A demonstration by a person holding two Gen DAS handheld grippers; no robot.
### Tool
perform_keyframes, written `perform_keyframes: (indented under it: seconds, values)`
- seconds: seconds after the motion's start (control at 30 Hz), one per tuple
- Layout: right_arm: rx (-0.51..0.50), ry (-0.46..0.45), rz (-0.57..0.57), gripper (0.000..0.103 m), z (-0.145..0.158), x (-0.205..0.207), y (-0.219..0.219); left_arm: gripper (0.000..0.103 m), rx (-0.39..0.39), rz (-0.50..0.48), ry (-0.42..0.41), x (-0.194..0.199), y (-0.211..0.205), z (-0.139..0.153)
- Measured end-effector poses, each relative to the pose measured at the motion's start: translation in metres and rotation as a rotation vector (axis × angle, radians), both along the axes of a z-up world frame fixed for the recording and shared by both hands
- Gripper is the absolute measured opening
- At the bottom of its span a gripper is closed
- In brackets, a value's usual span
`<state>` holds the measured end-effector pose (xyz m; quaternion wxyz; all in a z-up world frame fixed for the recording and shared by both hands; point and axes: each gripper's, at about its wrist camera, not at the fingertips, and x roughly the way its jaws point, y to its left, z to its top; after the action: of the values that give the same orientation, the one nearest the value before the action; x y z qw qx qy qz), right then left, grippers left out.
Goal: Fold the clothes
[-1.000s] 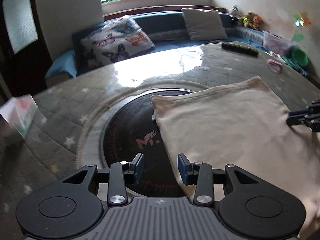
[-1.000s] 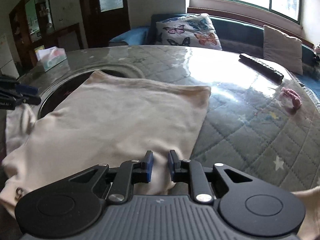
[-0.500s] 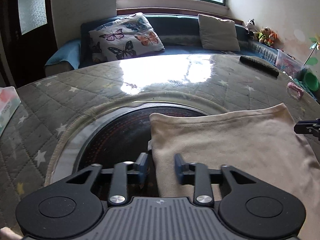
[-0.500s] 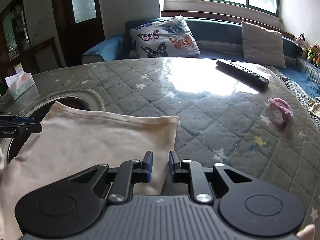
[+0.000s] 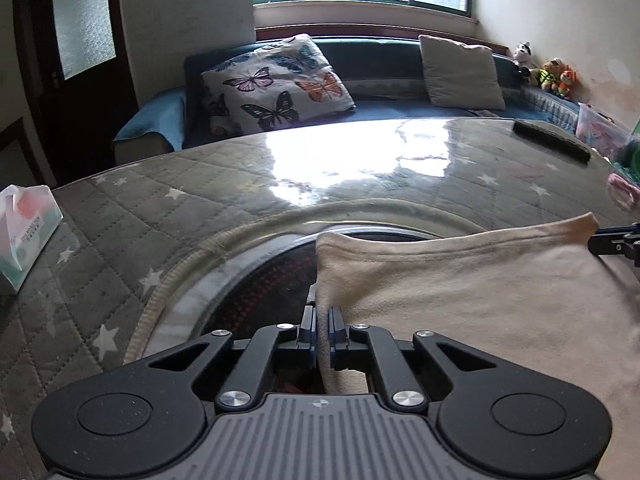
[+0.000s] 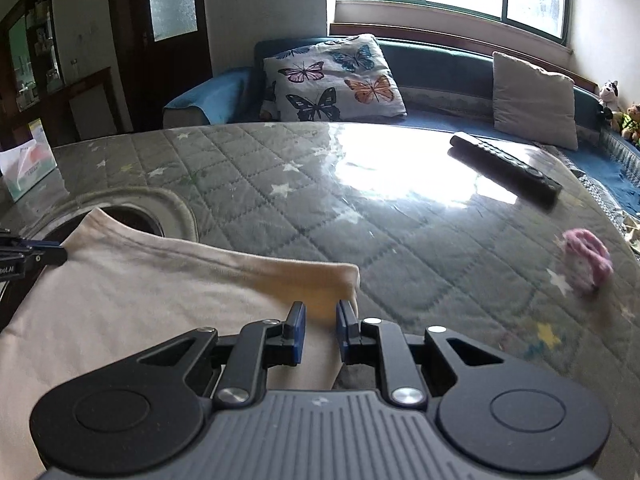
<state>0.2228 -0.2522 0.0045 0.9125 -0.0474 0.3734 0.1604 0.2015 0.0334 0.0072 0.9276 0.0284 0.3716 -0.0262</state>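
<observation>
A cream garment (image 5: 480,300) lies flat on the round table, partly over a dark round inset (image 5: 260,292). My left gripper (image 5: 322,316) is shut on the garment's left edge, and the fabric stands up between its pads. My right gripper (image 6: 320,312) pinches the garment (image 6: 140,288) at its right edge, just short of the far right corner, with a fold of cloth between the blue pads. Each gripper shows in the other's view: the right gripper (image 5: 612,236) by the far right corner, the left gripper (image 6: 32,254) by the far left corner.
The table (image 6: 360,208) has a grey quilted star cloth under glass. A black remote (image 6: 504,168) and a pink hair tie (image 6: 586,258) lie to the right, a tissue box (image 5: 24,236) at the left. A sofa with a butterfly cushion (image 5: 276,84) stands behind.
My left gripper came in from the dark inset to the garment's left edge and closed on it. My right gripper moved forward along the right edge toward the far corner, its jaws unchanged.
</observation>
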Motion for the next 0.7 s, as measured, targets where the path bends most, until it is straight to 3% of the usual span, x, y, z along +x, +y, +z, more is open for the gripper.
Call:
perform_keyframes:
  seconds: [0.17, 0.3, 0.4, 0.47, 0.6, 0.7]
  values:
    - [-0.002, 0.01, 0.011, 0.015, 0.003, 0.013, 0.008, 0.01, -0.011, -0.003, 0.012, 0.0, 0.001, 0.004]
    - [-0.024, -0.007, 0.038, 0.016, 0.019, -0.001, 0.006, 0.012, 0.007, -0.051, -0.005, -0.022, -0.008, 0.014]
    - [-0.038, -0.017, 0.076, 0.017, 0.033, -0.025, 0.002, 0.018, 0.002, -0.101, -0.014, -0.043, -0.021, 0.022]
    - [-0.042, -0.022, 0.103, 0.017, 0.042, -0.049, -0.002, 0.027, 0.004, -0.143, -0.021, -0.06, -0.033, 0.026]
    - [-0.045, -0.031, 0.145, 0.027, 0.049, -0.098, -0.009, 0.028, 0.009, -0.259, -0.03, -0.098, -0.066, 0.03]
    - [-0.054, -0.018, 0.18, 0.027, 0.045, -0.135, -0.014, 0.028, -0.018, -0.324, -0.03, -0.119, -0.09, 0.031]
